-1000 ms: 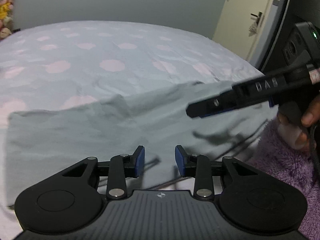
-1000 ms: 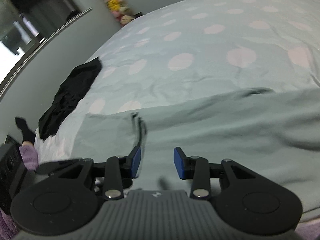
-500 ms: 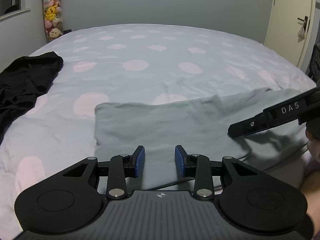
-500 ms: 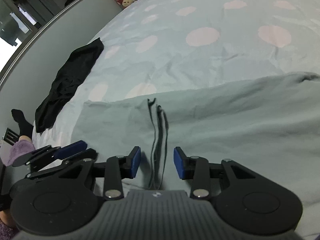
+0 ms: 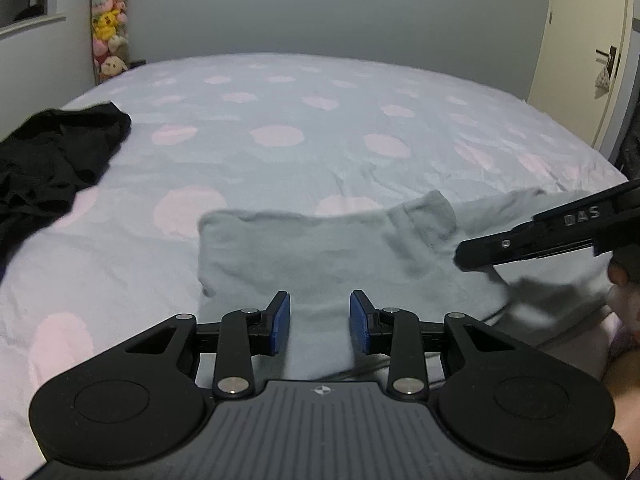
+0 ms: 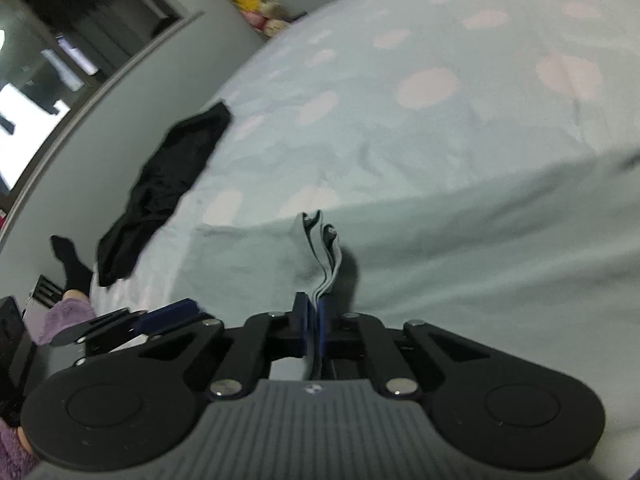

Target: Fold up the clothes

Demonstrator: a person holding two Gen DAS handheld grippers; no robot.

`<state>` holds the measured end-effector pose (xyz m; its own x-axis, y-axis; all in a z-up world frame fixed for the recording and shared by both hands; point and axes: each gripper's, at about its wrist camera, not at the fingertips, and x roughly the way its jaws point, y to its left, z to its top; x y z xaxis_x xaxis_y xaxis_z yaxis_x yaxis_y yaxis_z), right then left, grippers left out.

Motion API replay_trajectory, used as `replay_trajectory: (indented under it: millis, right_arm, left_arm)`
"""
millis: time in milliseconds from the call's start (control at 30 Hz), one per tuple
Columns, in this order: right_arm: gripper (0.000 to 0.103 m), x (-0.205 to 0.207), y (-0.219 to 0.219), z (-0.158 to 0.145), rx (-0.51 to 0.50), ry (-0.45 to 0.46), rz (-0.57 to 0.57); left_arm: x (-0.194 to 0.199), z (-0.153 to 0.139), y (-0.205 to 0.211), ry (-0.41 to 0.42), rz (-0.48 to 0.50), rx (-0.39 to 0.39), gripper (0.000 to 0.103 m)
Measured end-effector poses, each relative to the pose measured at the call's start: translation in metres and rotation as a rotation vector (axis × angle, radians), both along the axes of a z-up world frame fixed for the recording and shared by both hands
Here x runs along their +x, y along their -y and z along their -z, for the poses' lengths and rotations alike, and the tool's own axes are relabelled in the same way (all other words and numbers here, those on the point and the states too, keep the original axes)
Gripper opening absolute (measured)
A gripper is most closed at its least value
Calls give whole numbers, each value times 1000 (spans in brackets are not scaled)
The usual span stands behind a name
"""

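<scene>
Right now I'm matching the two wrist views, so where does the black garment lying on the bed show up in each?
Left wrist view: black garment at the far left edge, on the spotted bedsheet.
Right wrist view: black garment left of centre, draped at the bed's edge.
Shared landmark: the stuffed toys against the wall beyond it.

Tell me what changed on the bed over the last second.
The right tongs, open a second ago, have shut on a raised pleat of the grey garment, whose fabric now stands up between the pads. The left view swung leftward, bringing the black garment into sight. The left tongs stayed open over the grey cloth, holding nothing; the black garment lies where it was.
</scene>
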<state>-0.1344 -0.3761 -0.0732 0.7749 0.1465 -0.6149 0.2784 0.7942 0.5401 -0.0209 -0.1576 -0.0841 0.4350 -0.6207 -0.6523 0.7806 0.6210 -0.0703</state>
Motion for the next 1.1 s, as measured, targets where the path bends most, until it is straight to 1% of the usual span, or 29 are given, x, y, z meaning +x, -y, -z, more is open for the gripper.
replay_trajectory:
  millis: [133, 233, 333, 433, 533, 667, 733, 833, 967, 1100]
  right_arm:
    - [6, -1, -6, -38, -32, 23, -27]
    - [6, -7, -4, -76, -99, 35, -44]
    - [6, -22, 6, -117, -175, 49, -37]
    - [6, -45, 23, -152, -218, 44, 1]
    - [6, -68, 40, -186, -257, 37, 41]
    - [6, -101, 62, -220, -328, 0, 106]
    - [6, -119, 75, -232, -368, -36, 147]
    - [6, -144, 98, -241, -422, -99, 217]
    - [6, -173, 131, -242, -449, -175, 313]
    - [6, -201, 162, -229, -440, -262, 397]
  left_arm:
    - [5, -14, -16, 29, -72, -42, 32]
    - [10, -23, -28, 43, -141, -61, 32]
    - [15, -27, -36, 27, -176, -79, 32]
    - [14, -29, -37, 8, -176, -90, 32]
    - [11, -31, -33, 7, -143, -102, 32]
    - [5, -32, -28, 12, -107, -101, 32]
    - [6, -33, -27, -14, -106, -114, 32]
    - [11, -37, -27, -69, -111, -151, 32]
    - [10, -45, -15, -59, -84, -150, 32]
    - [9, -50, 1, -70, -46, -145, 32]
